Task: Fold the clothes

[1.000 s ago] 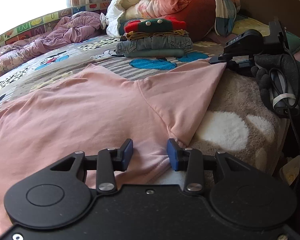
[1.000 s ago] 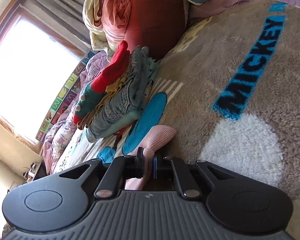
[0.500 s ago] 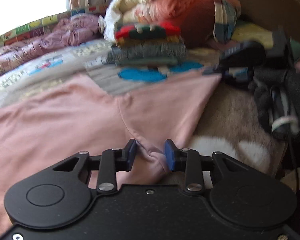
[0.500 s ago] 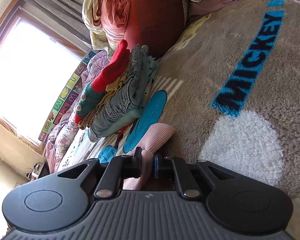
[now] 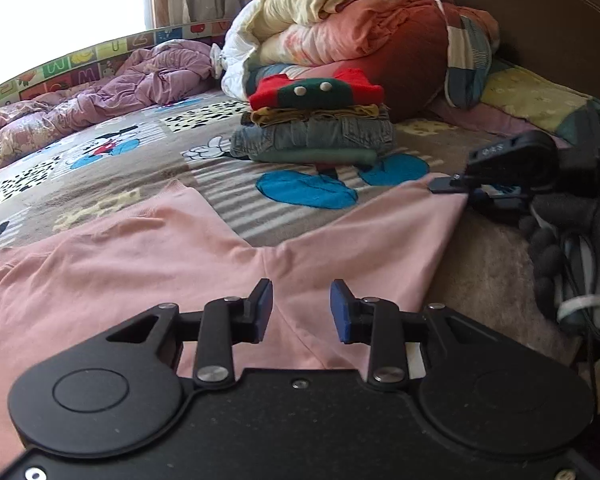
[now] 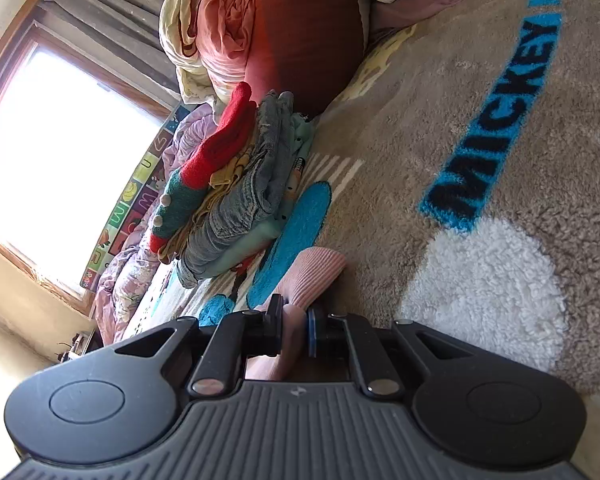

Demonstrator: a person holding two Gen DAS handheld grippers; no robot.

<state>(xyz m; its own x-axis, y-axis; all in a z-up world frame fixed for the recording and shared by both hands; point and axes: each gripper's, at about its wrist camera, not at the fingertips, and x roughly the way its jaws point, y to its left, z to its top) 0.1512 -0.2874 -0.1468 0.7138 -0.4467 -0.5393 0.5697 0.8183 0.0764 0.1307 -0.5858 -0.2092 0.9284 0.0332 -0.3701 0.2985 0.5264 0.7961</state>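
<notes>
A pink shirt (image 5: pixel 132 264) lies spread flat on the bed blanket, one sleeve reaching to the right. My left gripper (image 5: pixel 300 306) is open and hovers just over the shirt near the armpit seam, holding nothing. My right gripper (image 6: pixel 294 330) is shut on the pink sleeve cuff (image 6: pixel 316 270); it also shows at the right of the left wrist view (image 5: pixel 452 186), pinching the sleeve's tip, held by a gloved hand.
A stack of folded clothes (image 5: pixel 314 128) with a red and green sweater on top sits beyond the shirt. Piled quilts and pillows (image 5: pixel 360 36) lie behind it. A crumpled purple blanket (image 5: pixel 140 84) lies at the far left. The bed edge drops off at the right.
My left gripper has opened wider and lifted back a little from the shirt. My right gripper stays shut on the sleeve cuff, almost unmoved.
</notes>
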